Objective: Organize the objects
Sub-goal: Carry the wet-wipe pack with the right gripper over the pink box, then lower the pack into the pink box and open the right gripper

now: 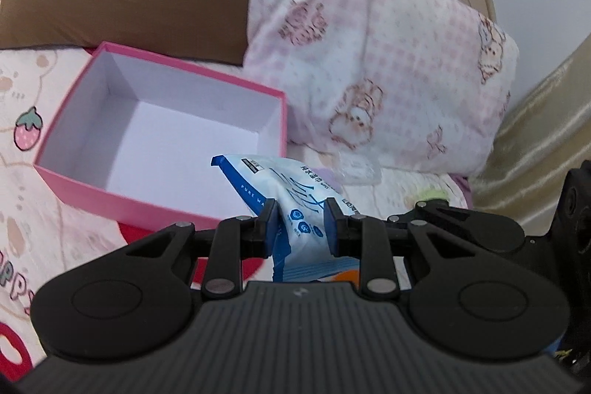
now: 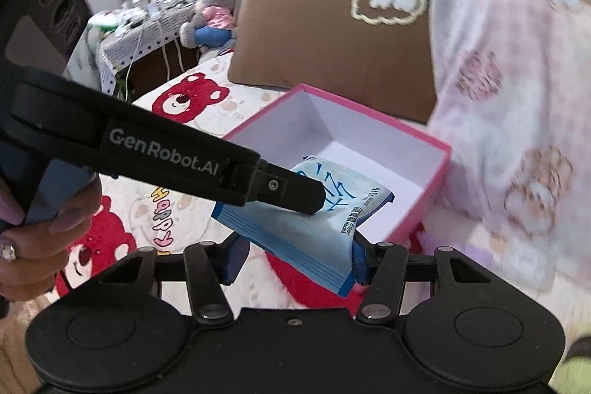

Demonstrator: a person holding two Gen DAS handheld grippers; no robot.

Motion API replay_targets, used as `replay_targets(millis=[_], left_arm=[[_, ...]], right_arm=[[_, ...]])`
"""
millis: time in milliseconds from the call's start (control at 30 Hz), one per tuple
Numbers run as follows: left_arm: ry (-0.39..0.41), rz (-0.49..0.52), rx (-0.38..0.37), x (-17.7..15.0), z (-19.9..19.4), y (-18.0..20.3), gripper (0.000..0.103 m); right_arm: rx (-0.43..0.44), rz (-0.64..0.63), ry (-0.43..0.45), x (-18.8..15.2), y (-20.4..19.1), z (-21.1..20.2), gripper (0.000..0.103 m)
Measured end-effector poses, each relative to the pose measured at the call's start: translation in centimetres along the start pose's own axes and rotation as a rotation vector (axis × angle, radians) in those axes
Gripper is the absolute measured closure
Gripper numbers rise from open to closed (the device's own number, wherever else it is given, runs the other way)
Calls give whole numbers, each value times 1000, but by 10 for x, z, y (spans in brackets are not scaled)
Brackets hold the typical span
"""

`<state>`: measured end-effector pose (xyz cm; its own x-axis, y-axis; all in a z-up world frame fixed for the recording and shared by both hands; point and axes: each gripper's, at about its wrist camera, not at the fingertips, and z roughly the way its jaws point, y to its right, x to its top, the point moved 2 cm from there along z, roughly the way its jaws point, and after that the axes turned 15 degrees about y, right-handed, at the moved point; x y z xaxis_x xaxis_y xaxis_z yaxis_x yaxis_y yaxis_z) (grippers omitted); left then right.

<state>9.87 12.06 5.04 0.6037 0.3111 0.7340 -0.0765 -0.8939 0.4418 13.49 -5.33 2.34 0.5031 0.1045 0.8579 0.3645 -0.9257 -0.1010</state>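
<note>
Wipes pack [image 1: 295, 205] pinched in left gripper [image 1: 301, 228], beside slack right gripper [image 2: 295, 261]

A blue and white wet wipes packet [image 2: 317, 209] hangs over the near edge of an open pink box [image 2: 424, 168] with a white inside. The left gripper [image 2: 314, 198], held by a hand [image 2: 40, 239], pinches the packet from the left. The right gripper [image 2: 295, 261] has the packet's lower end between its blue pads. Behind the box lean a brown pillow [image 2: 314, 61] and a pink checked pillow [image 2: 517, 106], on a bear-print bedsheet [image 2: 192, 106].
</note>
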Motion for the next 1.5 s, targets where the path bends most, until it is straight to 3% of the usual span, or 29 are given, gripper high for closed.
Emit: replay_targets(millis=[433, 733, 933, 1133, 1433, 1500], left_arm=[[108, -1, 35, 14, 28, -57, 79], [105, 12, 100, 20, 66, -87, 79], [51, -27, 138, 27, 97, -113, 79], [-35, -80, 174, 37, 138, -144, 79], [-115, -49, 255, 37, 181, -159, 82], [-124, -37, 278, 38, 185, -160, 83]], right_arm=[[48, -120, 23, 15, 5, 70, 44], [70, -118, 3, 12, 17, 129, 44], [77, -93, -43, 10, 28, 168, 44], [80, 56, -114, 10, 52, 208, 44], [44, 162, -202, -3, 70, 252, 45], [64, 191, -219, -2, 70, 256, 41]])
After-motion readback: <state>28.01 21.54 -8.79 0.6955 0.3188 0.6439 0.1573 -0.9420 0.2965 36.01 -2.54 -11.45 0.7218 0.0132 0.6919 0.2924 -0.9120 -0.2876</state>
